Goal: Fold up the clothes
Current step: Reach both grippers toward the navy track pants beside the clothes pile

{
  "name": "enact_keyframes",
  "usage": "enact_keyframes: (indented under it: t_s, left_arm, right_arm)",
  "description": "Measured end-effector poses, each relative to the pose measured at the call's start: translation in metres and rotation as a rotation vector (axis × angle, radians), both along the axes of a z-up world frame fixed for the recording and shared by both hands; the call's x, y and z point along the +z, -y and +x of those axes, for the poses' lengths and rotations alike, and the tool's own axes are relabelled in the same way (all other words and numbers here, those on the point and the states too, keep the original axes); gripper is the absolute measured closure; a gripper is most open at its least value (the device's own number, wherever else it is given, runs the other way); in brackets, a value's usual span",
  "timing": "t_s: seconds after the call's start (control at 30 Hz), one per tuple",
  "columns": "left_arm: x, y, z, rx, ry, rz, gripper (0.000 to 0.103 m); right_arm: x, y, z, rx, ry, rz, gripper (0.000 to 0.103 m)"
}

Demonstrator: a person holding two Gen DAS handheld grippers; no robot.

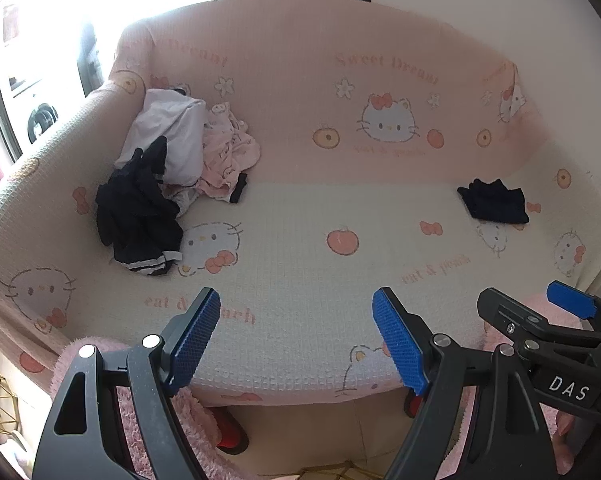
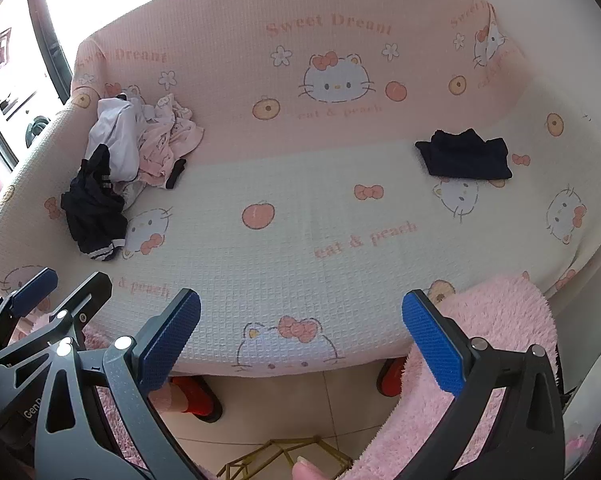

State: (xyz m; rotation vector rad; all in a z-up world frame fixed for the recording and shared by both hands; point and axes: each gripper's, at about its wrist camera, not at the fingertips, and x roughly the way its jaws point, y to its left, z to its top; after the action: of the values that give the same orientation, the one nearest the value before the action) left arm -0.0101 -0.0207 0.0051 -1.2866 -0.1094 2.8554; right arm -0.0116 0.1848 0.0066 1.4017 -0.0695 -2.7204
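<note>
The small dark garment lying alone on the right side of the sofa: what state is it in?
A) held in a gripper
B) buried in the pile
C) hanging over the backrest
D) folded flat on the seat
D: the dark folded garment lies flat on the seat of the sofa, apart from the unfolded pile on the other side, and both the left gripper and right gripper are open and empty.

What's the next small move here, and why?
Probably reach the left gripper forward and left to the dark striped-cuff garment at the front of the unfolded pile. Both grippers are open and empty, the right gripper included; one dark garment already lies folded at the right of the sofa, and the seat between is bare for spreading.
</note>
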Motion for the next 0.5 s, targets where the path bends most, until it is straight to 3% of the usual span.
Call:
enact_keyframes:
  t_s: [0.17,0.27,0.4,0.5]
  left_arm:
    - [0.007,0.030,-0.015,0.020,-0.013,0.009,0.022]
    - [0.012,0.048,-0.023,0.032,-0.020,0.015,0.022]
    - [0.016,0.077,-0.037,0.063,-0.029,0.028,0.022]
    - [0.008,0.133,-0.055,0.169,-0.025,0.071,0.022]
  right_arm:
    - [0.005,0.004,0.000,0.150,-0.041,-0.045,0.001]
    - [0.028,0.023,-0.007,0.224,-0.122,0.045,0.001]
    - [0.058,0.041,-0.049,0.309,-0.160,0.049,0.001]
    - [0.057,0.073,-0.086,0.333,-0.126,0.054,0.001]
